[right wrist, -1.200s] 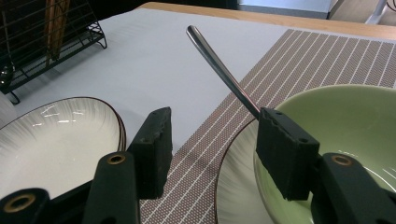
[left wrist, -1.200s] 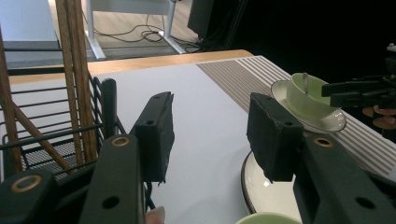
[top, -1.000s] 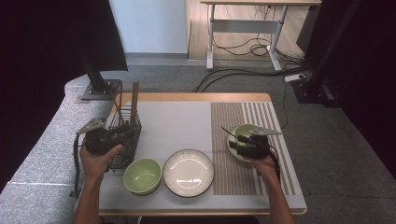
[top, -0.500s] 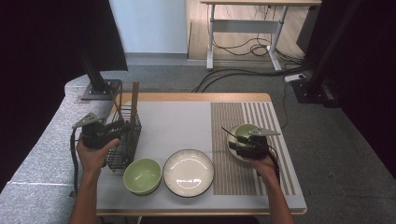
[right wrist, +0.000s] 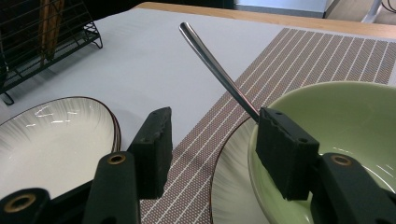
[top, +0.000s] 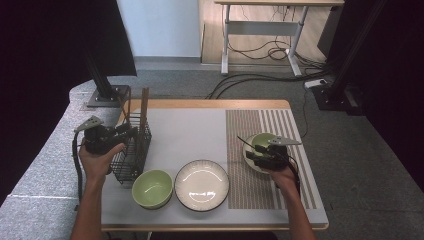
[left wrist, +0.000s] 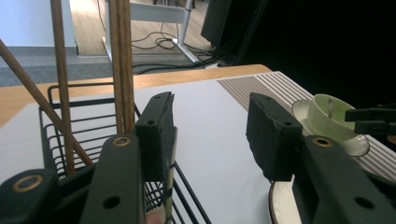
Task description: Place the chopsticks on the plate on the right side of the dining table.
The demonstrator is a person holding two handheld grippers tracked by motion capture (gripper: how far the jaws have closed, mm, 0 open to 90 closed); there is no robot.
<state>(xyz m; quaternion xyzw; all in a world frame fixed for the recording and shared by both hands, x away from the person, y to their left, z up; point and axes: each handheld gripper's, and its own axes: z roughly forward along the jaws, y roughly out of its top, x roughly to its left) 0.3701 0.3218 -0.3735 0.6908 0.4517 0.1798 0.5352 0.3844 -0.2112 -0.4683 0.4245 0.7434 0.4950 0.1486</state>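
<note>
Black two-jaw tool [top: 131, 133] — brass-ringed screw holes, grey plate, trailing cable.

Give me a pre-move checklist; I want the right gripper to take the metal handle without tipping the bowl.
1. Right gripper open: ok.
2. Handle centred between its fingers: not ok, it runs down close to one finger.
3. Bowl seated on its plate: ok.
4. Left gripper open and holding nothing: ok.
5. Left gripper apart from the rack: cannot tell.
</note>
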